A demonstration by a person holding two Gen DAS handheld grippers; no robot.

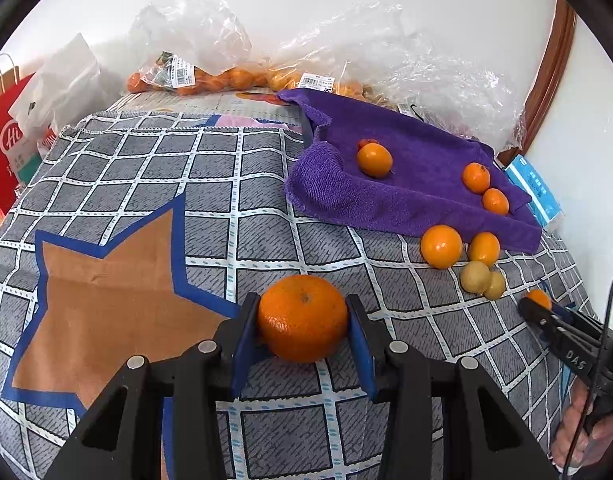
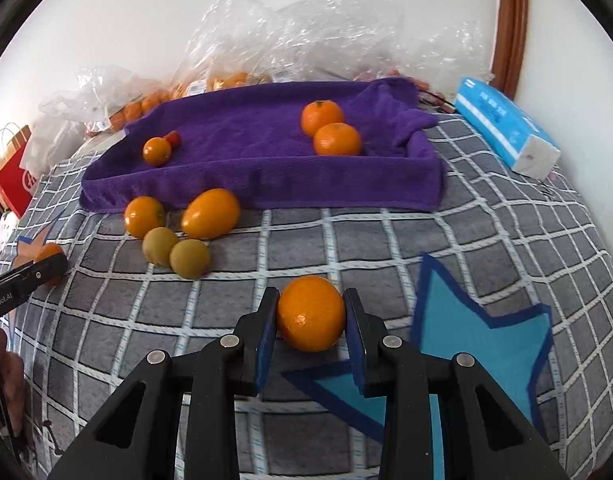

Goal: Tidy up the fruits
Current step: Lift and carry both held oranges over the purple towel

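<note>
Our left gripper (image 1: 304, 320) clamps a mandarin (image 1: 302, 318), our right gripper (image 2: 310, 314) a smaller orange (image 2: 310, 313). We judge sorting partway: three oranges rest on the purple towel (image 2: 246, 136), four fruits (image 2: 174, 228) wait beside it.

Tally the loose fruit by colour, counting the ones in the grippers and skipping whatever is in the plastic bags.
orange fruit: 7
yellow-green fruit: 2
red fruit: 1
Total: 10
</note>
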